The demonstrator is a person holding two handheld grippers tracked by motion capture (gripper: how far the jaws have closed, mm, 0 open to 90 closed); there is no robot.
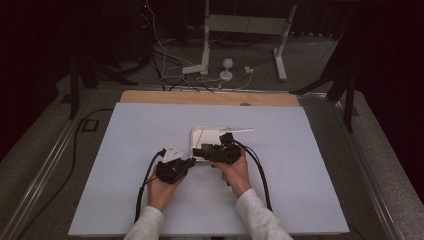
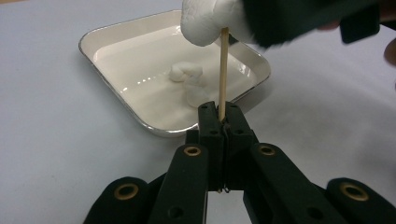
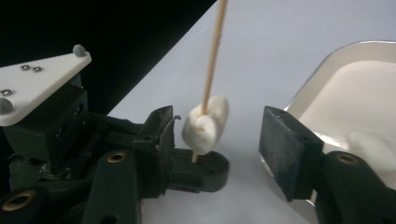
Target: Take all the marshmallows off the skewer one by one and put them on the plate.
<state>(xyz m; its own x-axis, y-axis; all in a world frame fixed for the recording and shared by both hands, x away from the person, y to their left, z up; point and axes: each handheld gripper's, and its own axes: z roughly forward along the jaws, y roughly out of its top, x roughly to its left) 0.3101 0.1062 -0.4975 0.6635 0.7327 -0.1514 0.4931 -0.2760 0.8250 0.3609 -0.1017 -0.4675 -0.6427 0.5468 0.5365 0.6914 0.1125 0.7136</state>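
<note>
My left gripper [image 2: 223, 116] is shut on the lower end of a thin wooden skewer [image 2: 223, 70] and holds it upright beside a white square tray [image 2: 116, 93]. A white marshmallow [image 3: 205, 123] is threaded on the skewer. My right gripper [image 3: 222, 130] is open, its two pads [image 3: 285, 149] on either side of the marshmallow with a gap on each side. In the high view, the left gripper [image 1: 189, 163] and the right gripper [image 1: 197, 150] meet at the tray's [image 1: 210, 135] near left corner. Loose marshmallows [image 2: 189, 81] lie in the tray.
The tray sits mid-table on a pale lavender mat [image 1: 125, 150] with bare surface all around it. A wooden strip [image 1: 210, 98] runs along the far edge. Beyond it, a white stand [image 1: 245, 30] and cables [image 1: 170, 65] are on the floor.
</note>
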